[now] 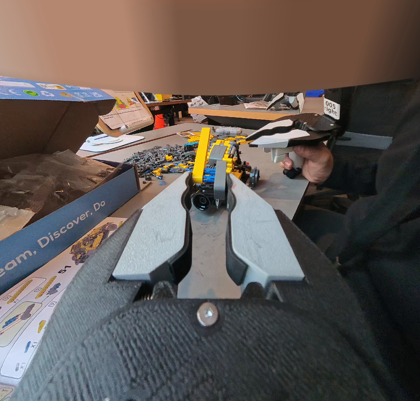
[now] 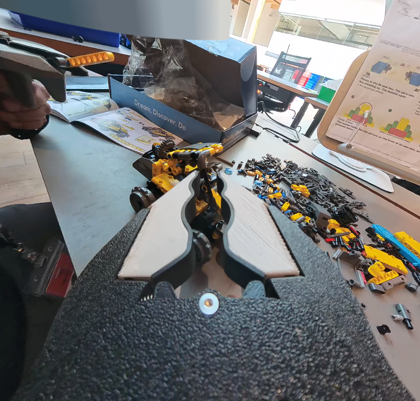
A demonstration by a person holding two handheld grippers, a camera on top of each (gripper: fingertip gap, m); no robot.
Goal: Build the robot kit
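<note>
Aloft, the left gripper [image 1: 208, 181] pinches a yellow holed beam [image 2: 91, 59] above the table's [image 2: 91, 185] near edge; the right gripper [image 2: 208, 176], jaws parted, hovers over the yellow model vehicle [image 2: 172, 167] beside loose pieces [image 2: 318, 197].

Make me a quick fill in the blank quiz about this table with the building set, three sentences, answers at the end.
The left gripper holds a long ___ beam with holes. In the right wrist view, the pile of loose pieces lies to the ___ of the partly built model. The open booklet lies on the table beside a ___ cardboard box.
Missing words: yellow; right; blue.
</note>
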